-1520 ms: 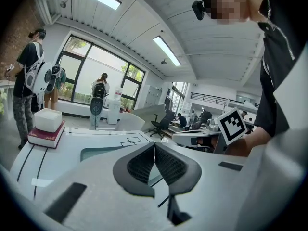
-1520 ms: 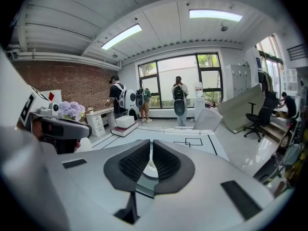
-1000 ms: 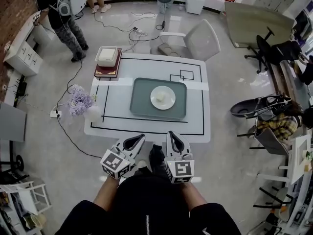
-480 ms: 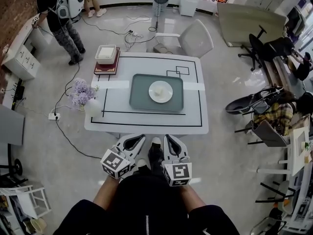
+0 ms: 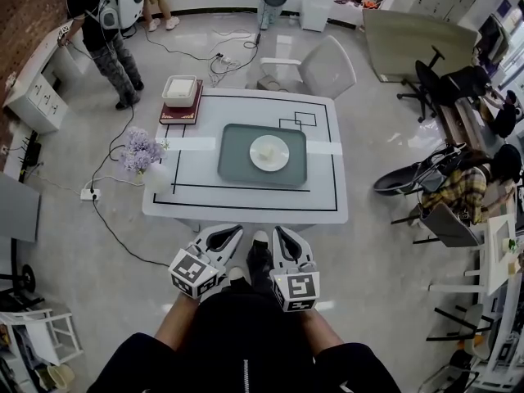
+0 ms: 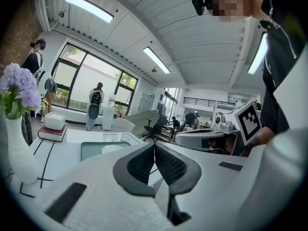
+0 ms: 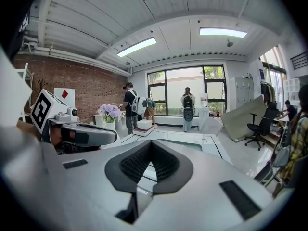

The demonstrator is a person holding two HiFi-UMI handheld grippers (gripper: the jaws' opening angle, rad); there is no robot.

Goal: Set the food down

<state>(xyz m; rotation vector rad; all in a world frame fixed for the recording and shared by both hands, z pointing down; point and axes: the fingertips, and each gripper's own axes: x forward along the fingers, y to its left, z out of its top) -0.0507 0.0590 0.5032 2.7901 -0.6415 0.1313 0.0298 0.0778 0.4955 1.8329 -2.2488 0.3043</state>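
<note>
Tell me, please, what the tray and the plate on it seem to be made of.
The tray looks like matte plastic: even grey-green, no glare, rounded corners. The plate is plain smooth white, perhaps glazed ceramic or melamine; too small to tell.

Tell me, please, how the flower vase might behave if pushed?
The vase would probably tip easily: it is tall and slim, with heavy-looking flowers on top. It looks smooth, so perhaps slippery and breakable. It stands at the table edge, so a push might drop it.
</note>
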